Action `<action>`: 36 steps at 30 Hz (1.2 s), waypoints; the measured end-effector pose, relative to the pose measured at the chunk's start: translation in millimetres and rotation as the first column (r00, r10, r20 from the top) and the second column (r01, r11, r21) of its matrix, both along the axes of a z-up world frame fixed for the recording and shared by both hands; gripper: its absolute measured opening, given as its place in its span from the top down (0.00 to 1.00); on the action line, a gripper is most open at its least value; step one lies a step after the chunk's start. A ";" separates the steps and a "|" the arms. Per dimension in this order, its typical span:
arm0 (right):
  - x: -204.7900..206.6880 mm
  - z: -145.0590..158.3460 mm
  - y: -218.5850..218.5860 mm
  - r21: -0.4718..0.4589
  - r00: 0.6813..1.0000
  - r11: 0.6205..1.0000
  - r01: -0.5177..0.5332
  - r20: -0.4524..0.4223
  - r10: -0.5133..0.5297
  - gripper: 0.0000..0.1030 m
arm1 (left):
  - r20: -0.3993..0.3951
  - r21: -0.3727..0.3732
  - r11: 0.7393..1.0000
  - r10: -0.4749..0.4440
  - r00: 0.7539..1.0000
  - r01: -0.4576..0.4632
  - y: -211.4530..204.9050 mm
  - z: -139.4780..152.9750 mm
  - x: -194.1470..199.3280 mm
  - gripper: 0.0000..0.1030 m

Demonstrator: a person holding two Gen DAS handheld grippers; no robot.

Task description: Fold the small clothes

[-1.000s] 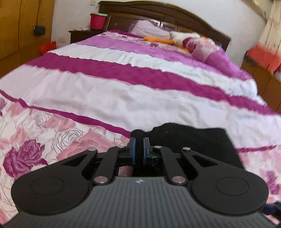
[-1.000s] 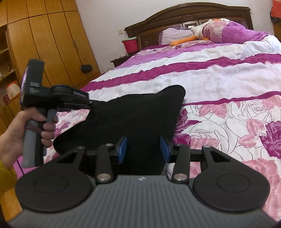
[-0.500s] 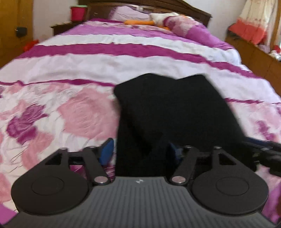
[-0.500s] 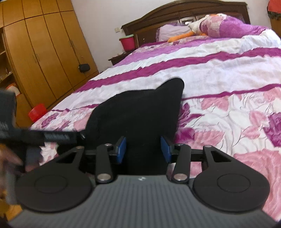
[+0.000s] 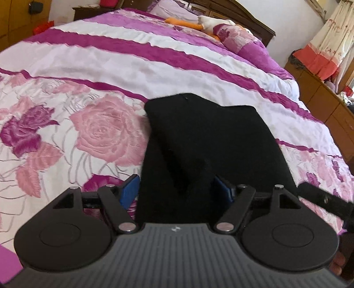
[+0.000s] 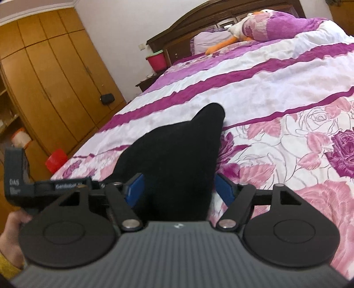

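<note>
A small black garment (image 5: 212, 141) lies folded over on the pink and white bed cover (image 5: 101, 124). My left gripper (image 5: 177, 190) is open, its blue pads (image 5: 130, 190) straddling the garment's near edge. In the right wrist view the same black garment (image 6: 177, 155) runs up to a pointed corner. My right gripper (image 6: 179, 188) is open too, with blue pads (image 6: 224, 188) on either side of the garment's near end. The left gripper's handle (image 6: 44, 186) shows at the left of the right wrist view, held in a hand.
A plush toy (image 6: 254, 28) and pillows lie at the bed's head by the dark headboard (image 6: 221, 17). A wooden wardrobe (image 6: 55, 77) stands left of the bed, with a red bin (image 6: 56, 162) on the floor. A wooden dresser (image 5: 320, 95) stands on the right.
My left gripper was shut on the garment's edge one second ago; it has opened and drawn back toward the near edge. The garment now lies folded over. My right gripper has opened wider.
</note>
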State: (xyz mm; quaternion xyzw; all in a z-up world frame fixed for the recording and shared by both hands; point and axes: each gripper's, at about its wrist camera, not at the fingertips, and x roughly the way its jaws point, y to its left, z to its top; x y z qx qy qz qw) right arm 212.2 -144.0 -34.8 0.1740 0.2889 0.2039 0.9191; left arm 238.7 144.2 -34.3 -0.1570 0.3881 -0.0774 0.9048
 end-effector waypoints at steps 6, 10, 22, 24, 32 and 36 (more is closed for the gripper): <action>25.8 -14.2 -7.1 0.040 0.997 0.999 0.013 -0.076 -0.010 0.29 | -0.003 -0.054 0.999 -0.008 1.000 0.008 1.7 -14.7 7.7 0.22; 44.3 -37.5 -1.8 0.122 0.984 0.992 -0.034 -0.170 0.055 0.28 | 0.001 -0.094 0.995 -0.041 0.999 0.041 2.7 -21.0 12.2 0.21; 67.3 -47.6 22.1 0.167 0.976 0.978 -0.122 -0.160 0.149 0.56 | 0.020 -0.245 0.961 -0.130 0.991 0.130 -2.8 -32.2 24.5 0.53; 66.2 -41.5 19.5 0.175 0.976 0.976 -0.127 -0.152 0.154 0.61 | 0.038 -0.275 0.952 -0.125 0.991 0.131 -3.9 -26.9 22.1 0.57; 38.5 9.2 -11.0 0.116 0.984 0.983 -0.139 -0.092 0.150 0.62 | 0.079 -0.368 0.913 -0.156 0.985 0.174 -44.6 0.4 -5.3 0.58; 13.0 23.5 -44.2 0.096 0.986 0.988 -0.123 -0.103 0.133 0.62 | 0.085 -0.371 0.903 -0.198 0.977 0.215 -82.8 8.9 -31.7 0.58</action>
